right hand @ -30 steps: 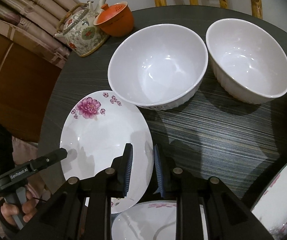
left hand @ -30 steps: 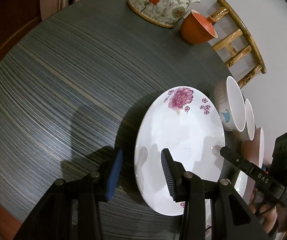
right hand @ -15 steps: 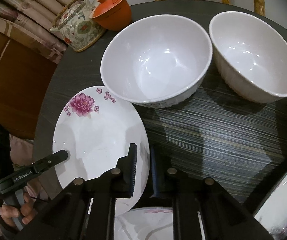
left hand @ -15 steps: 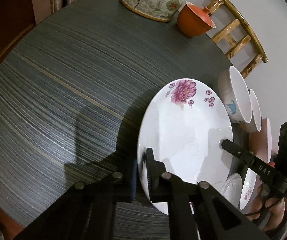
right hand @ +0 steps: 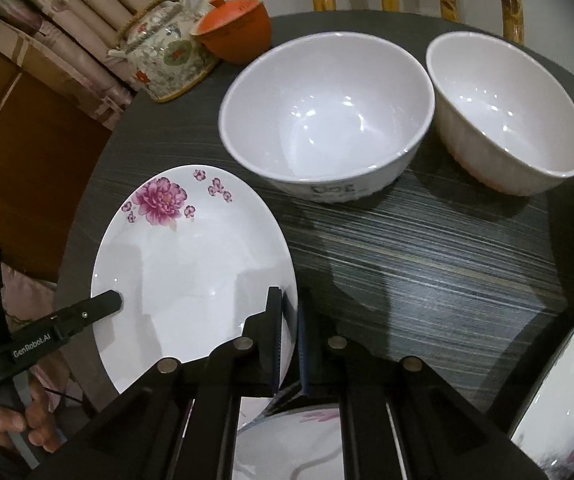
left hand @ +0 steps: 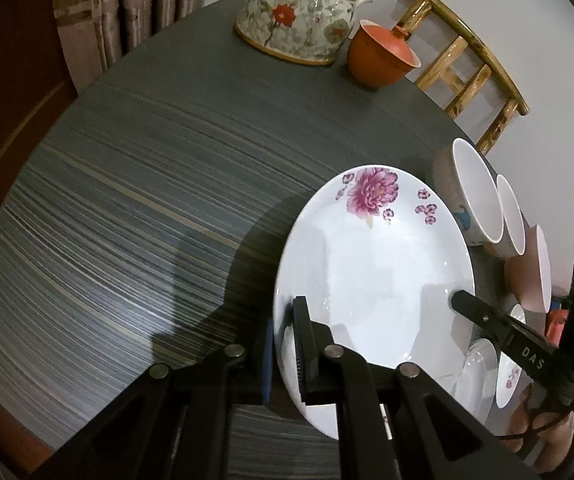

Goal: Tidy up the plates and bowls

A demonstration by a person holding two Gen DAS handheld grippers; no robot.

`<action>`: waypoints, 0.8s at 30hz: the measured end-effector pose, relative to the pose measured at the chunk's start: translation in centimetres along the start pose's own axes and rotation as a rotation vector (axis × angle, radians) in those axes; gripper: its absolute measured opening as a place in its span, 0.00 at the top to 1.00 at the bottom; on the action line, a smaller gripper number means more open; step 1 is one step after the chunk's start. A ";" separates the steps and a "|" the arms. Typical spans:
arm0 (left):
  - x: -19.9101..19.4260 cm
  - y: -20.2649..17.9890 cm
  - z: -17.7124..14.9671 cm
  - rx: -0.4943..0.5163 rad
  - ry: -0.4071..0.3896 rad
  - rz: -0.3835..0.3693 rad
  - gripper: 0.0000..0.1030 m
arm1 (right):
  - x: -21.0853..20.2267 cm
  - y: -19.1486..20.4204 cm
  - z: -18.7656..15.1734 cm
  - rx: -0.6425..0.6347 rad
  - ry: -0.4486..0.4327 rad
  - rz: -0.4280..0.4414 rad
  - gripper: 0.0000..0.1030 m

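A white plate with a pink flower [left hand: 371,272] is held off the dark table by both grippers. My left gripper [left hand: 283,344] is shut on its left rim. My right gripper [right hand: 289,336] is shut on the opposite rim of the same plate [right hand: 183,264]. Two white bowls [right hand: 327,108] [right hand: 507,108] stand on the table beyond the plate; in the left wrist view they show edge-on [left hand: 475,192] at the right. More flowered plates lie below [right hand: 295,440] and at the right edge [right hand: 567,392].
A floral teapot [left hand: 299,12] and an orange lidded cup [left hand: 379,56] stand at the table's far edge. A bamboo chair [left hand: 471,64] is behind them. A pinkish bowl [left hand: 531,272] sits beside the white bowls. The striped tabletop [left hand: 119,216] stretches to the left.
My left gripper went from open around the plate's rim to shut on it. With both grippers on its rims, the plate has risen and shifted slightly toward the bowls.
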State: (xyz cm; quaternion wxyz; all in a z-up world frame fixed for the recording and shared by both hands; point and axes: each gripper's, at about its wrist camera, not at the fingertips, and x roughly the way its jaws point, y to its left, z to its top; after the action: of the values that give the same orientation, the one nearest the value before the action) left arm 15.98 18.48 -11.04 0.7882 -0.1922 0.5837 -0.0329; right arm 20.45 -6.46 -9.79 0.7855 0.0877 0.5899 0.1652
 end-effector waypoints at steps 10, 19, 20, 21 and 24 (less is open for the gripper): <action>-0.9 1.3 0.8 0.056 0.004 0.056 0.90 | -0.9 2.6 -2.2 0.081 -0.051 -0.029 0.92; -2.0 3.4 0.8 0.068 -0.008 0.089 0.89 | -0.2 5.3 -4.3 0.134 -0.062 -0.041 0.91; -2.1 3.5 0.8 0.068 -0.010 0.089 0.89 | -0.2 5.7 -4.5 0.137 -0.064 -0.042 0.91; -2.3 3.7 0.9 0.070 -0.011 0.090 0.89 | -0.2 6.0 -4.5 0.139 -0.065 -0.043 0.91; -2.5 4.2 0.9 0.080 -0.015 0.099 0.89 | -0.2 6.8 -4.8 0.145 -0.069 -0.045 0.91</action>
State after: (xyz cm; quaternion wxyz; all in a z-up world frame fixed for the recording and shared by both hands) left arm 15.33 23.26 -9.98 0.8002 -0.1316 0.5849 -0.0156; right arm 14.78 -0.48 -8.75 0.8006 0.1367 0.5746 0.1011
